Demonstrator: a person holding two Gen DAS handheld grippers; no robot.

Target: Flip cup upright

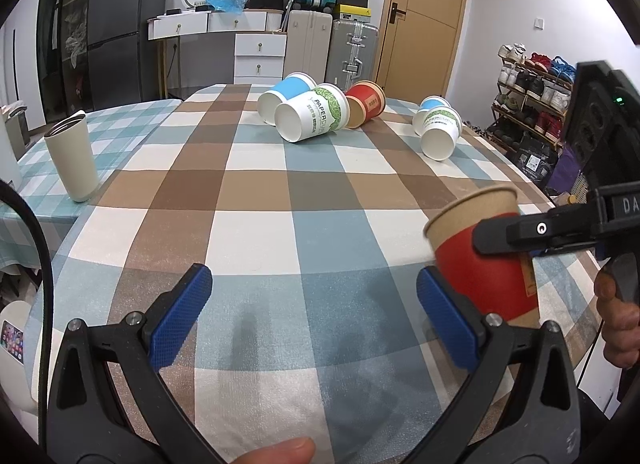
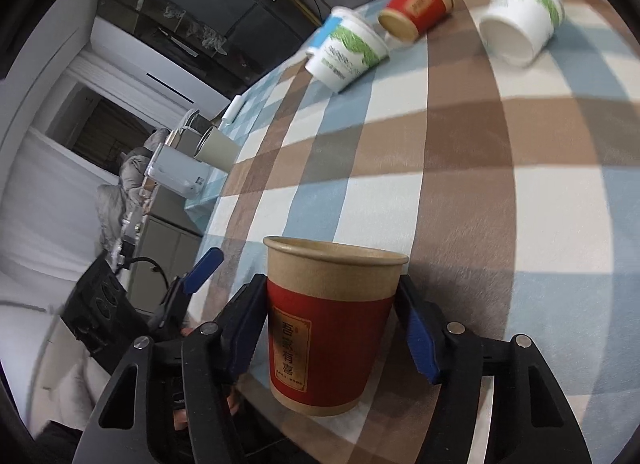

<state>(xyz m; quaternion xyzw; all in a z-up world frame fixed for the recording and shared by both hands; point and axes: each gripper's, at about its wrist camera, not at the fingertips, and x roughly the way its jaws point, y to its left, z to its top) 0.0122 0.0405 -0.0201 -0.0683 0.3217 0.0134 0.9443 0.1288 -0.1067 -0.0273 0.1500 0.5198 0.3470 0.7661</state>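
Checked cloth covers the tabletop [image 1: 256, 191], and in the left wrist view a wide bare stretch of it fills the middle of the frame, from the lower edge up to the fallen cups near the far edge. At upper centre lie a blue-banded cup [image 1: 285, 95], a green-printed cup [image 1: 312, 116] and a second red cup [image 1: 366, 103], all on their sides and touching or nearly so. To their right, near the tabletop's right edge, two more white cups [image 1: 438, 129] lie together. A beige tumbler [image 1: 72, 155] stands upright at the left, on the adjoining teal-checked surface, well apart from the rest. The tabletop's right edge curves down past the held cup, with a shoe rack [image 1: 528, 99] beyond it.

The left claw [image 1: 314, 318] hangs over the near cloth with its blue pads spread wide and nothing between them.

The right claw [image 2: 332, 328] is closed on the red-and-kraft paper cup [image 2: 330, 324], one blue pad pressed on each side of its red band. In the right wrist view the cup's mouth points up the frame, with the base toward the lower edge. In the left wrist view the same cup [image 1: 484, 260] sits at lower right, tilted slightly with its rim leaning left, just beyond the left claw's right pad; whether its base touches the cloth is hidden.
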